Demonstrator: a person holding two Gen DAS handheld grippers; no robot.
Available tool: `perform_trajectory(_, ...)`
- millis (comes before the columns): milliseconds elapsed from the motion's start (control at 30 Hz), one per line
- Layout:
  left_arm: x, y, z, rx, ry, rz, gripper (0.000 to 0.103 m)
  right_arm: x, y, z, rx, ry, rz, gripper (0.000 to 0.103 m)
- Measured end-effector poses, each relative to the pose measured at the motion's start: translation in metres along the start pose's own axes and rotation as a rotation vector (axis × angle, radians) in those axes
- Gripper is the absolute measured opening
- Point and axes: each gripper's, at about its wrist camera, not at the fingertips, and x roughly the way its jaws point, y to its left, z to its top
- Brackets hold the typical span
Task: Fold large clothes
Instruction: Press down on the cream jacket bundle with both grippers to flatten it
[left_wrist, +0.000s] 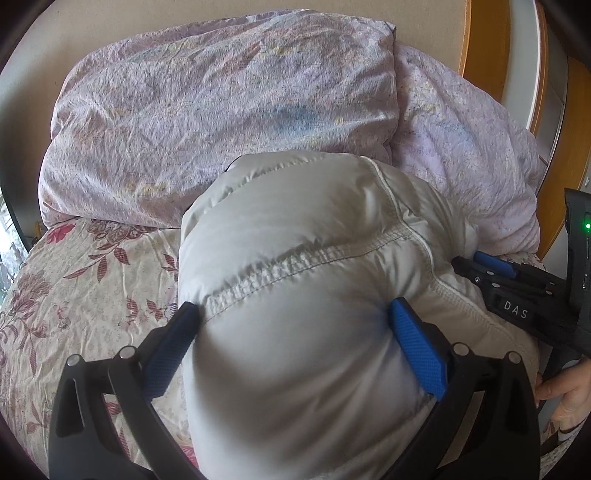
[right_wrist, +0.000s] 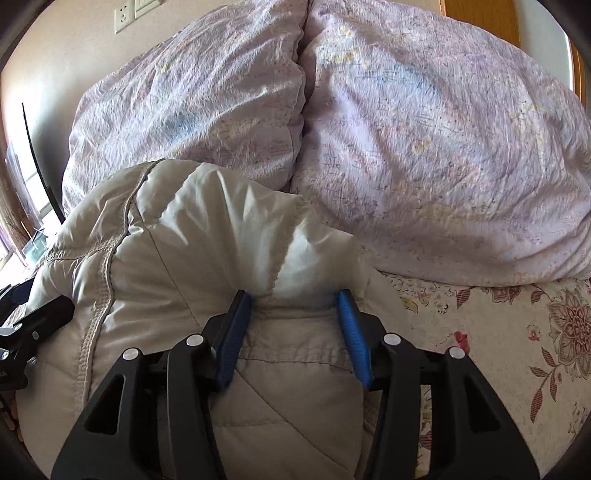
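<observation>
Two wrist cameras, close over the bed, facing its head.
Each looks along its own jaws, nearly against the padded jacket (left_wrist: 295, 280); both share the jacket, the lilac quilt (right_wrist: 424, 147) behind and the floral sheet (left_wrist: 85, 280).

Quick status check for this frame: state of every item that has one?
Jacket: puffy, bunched up, squeezed by both claws.
Left claw: shut on jacket, pads pressed into the padding.
Right claw: shut on jacket fold.
Duvet: heaped behind the jacket.
Sheet: floral, wrinkled, spread flat.
</observation>
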Motion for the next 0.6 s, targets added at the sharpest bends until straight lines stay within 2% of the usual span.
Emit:
perform_trajectory(267,0.01,-0.004,-0.006,0.005,-0.013,0.027,0.101,0.015,-0.01,-0.009,0.048,-0.004,0.032,0.056)
perform_trajectory(433,-0.002,-0.005,0.004,0.039,0.019,0.037,0.101,0.005,-0.014,0.003,0.067,0.043,0.043,0.056)
perform_trajectory(600,-0.007,0.001,0.032,0.055,-0.02,0.099,0.101,-0.011,-0.028,0.03,0.154,-0.037,0.089,0.055)
